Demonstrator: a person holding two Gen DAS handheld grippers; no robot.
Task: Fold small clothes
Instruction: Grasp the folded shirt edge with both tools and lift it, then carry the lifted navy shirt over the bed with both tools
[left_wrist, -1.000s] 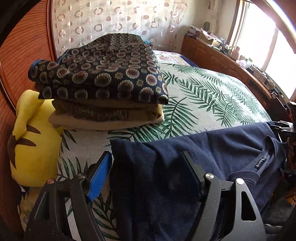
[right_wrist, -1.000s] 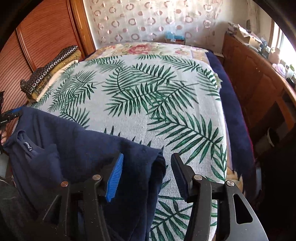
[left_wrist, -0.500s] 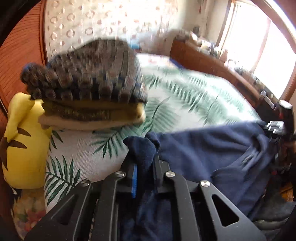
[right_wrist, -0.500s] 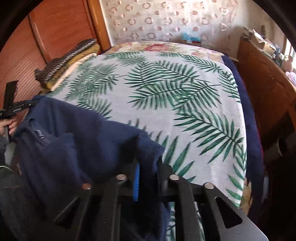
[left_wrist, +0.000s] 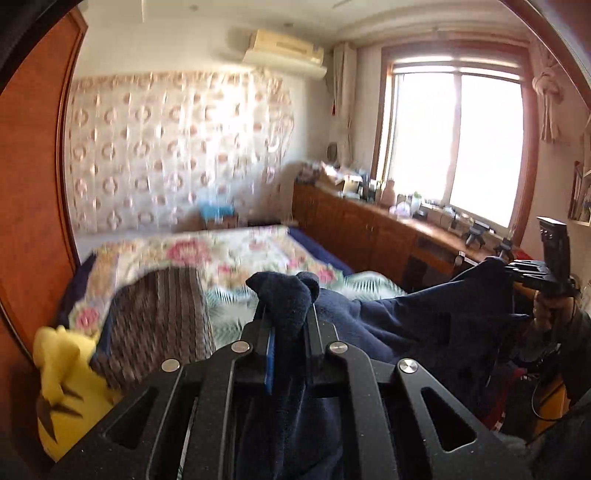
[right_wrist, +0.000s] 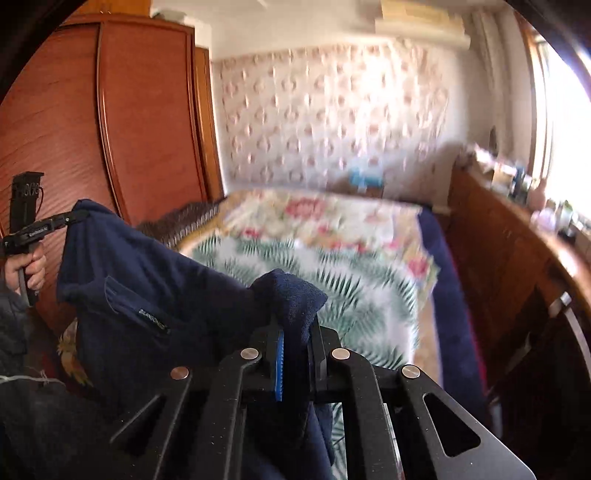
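Observation:
A navy blue garment (left_wrist: 413, 325) hangs stretched between my two grippers, lifted above the bed. My left gripper (left_wrist: 288, 328) is shut on one bunched corner of it. My right gripper (right_wrist: 297, 332) is shut on the other corner. In the right wrist view the garment (right_wrist: 147, 295) shows its collar label and sags toward the left gripper (right_wrist: 70, 218) at far left. In the left wrist view the right gripper (left_wrist: 511, 266) holds the far corner at right.
The bed (right_wrist: 351, 266) with a palm-leaf cover lies below and ahead. A stack of folded patterned clothes (left_wrist: 159, 317) and a yellow plush toy (left_wrist: 62, 373) sit at its left edge. A wooden wardrobe (right_wrist: 110, 129) is on the left, a cluttered wooden counter (left_wrist: 406, 229) under the window.
Both grippers closed on the garment's corners, then lifted it off the bed; both views now tilt up toward the far wall.

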